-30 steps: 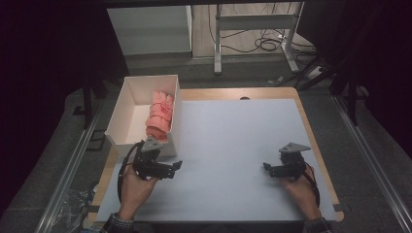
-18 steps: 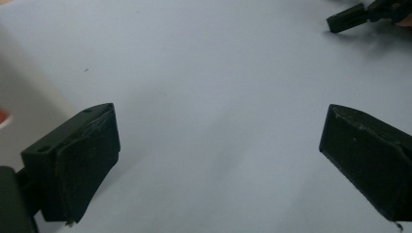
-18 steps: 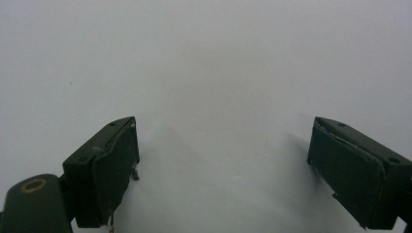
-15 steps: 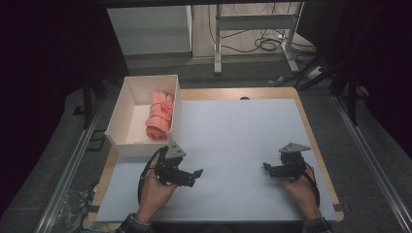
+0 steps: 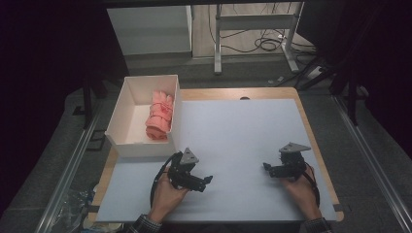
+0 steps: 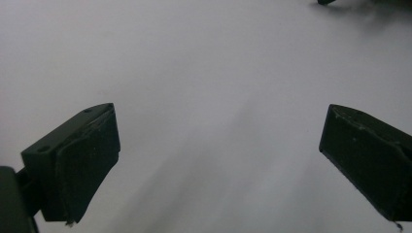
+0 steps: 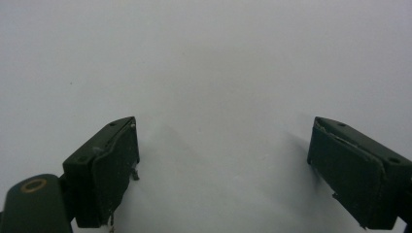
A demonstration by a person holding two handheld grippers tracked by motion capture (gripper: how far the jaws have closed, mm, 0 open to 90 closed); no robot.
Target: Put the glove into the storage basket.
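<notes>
We judge the packing done: the pink rolled cloth (image 5: 159,116) lies inside the white box (image 5: 125,145) at the table's (image 5: 252,131) far left corner. Our left gripper (image 5: 206,180) and right gripper (image 5: 266,168) rest near the front edge, jaws spread wide, gripping nothing. Next move: none, or fetch more. Dim room, desk legs and cables beyond

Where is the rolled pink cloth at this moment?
In the high view the rolled pink cloth lies inside the white box at the table's far left, against the box's right wall, beyond the left gripper.
</notes>
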